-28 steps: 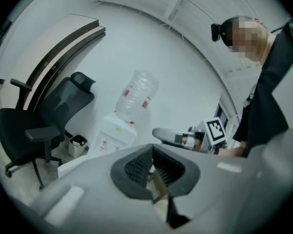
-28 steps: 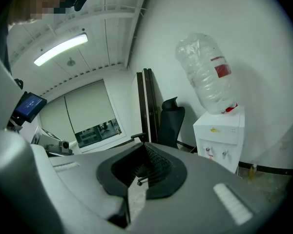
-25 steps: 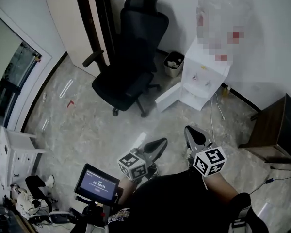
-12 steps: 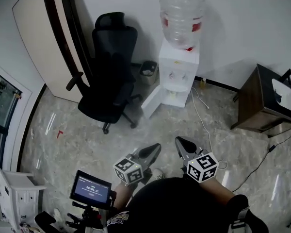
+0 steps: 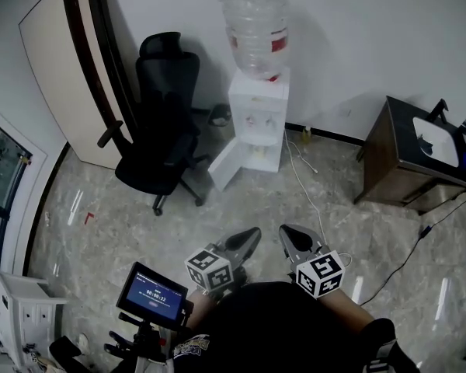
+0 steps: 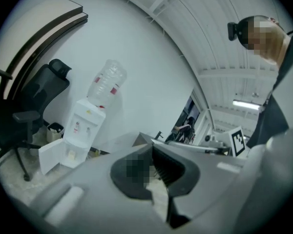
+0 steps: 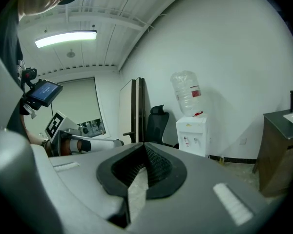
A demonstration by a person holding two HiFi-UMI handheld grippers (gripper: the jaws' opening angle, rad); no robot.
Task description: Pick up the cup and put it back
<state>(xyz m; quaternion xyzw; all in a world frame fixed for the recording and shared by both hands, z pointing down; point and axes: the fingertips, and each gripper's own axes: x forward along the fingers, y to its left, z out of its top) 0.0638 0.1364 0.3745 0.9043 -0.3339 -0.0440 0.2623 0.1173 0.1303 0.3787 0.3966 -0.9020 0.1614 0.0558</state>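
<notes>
I can make out no cup in any view. A white water dispenser with a clear bottle on top stands against the far wall, its lower door swung open; it also shows in the left gripper view and the right gripper view. My left gripper and right gripper are held side by side low in the head view, well short of the dispenser. Both are shut with nothing between the jaws.
A black office chair stands left of the dispenser, with a small bin between them. At the right is a dark wooden cabinet with a sink on top. A cable runs across the marble floor. A tripod screen stands at lower left.
The head view has swung right: the dispenser and chair slid leftward, and the wooden cabinet came fully into view. Both grippers moved along with the person and stayed shut.
</notes>
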